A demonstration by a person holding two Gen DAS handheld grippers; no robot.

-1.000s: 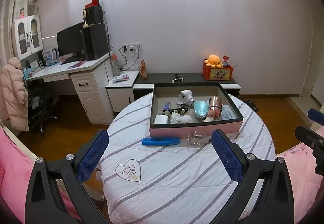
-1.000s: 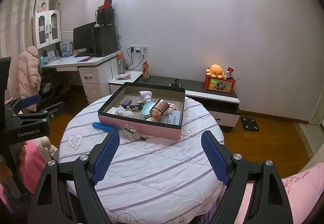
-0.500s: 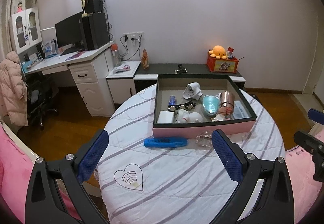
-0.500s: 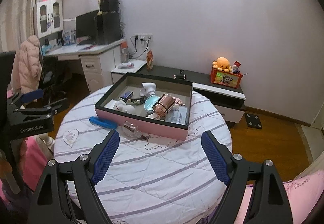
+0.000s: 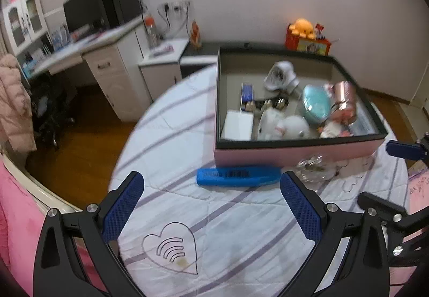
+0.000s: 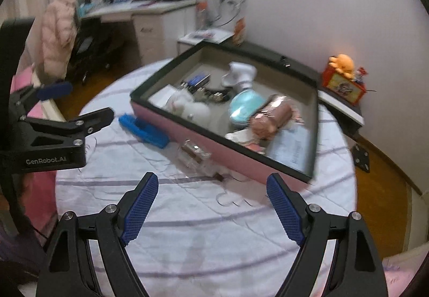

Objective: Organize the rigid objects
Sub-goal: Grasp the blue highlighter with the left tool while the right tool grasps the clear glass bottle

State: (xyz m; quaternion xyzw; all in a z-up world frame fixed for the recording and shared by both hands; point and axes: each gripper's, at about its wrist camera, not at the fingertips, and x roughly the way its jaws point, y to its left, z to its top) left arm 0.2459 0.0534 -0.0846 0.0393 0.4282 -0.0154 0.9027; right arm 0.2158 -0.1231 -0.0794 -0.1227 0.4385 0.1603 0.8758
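Observation:
A pink box (image 5: pixel 295 153) with a dark rim stands on the round striped table (image 5: pixel 187 136), holding several small items. In front of it lie a blue flat case (image 5: pixel 238 176) and a clear glass item (image 5: pixel 313 165). My left gripper (image 5: pixel 211 189) hangs open just short of the blue case, nothing between its fingers. In the right wrist view the pink box (image 6: pixel 214 138), the blue case (image 6: pixel 143 130) and the clear item (image 6: pixel 194 154) show again. My right gripper (image 6: pixel 211 195) is open and empty a little short of the clear item.
A white desk (image 5: pixel 107 55) with a monitor, a low dark cabinet and an orange plush toy (image 5: pixel 303 26) on a red box stand along the back wall. A pink coat (image 6: pixel 57 34) hangs over a chair at left. Pink bedding borders the table at both sides.
Both grippers have moved forward and down toward the table and tilted lower. The box, blue case and clear item now look much larger and closer. Jaws stayed open.

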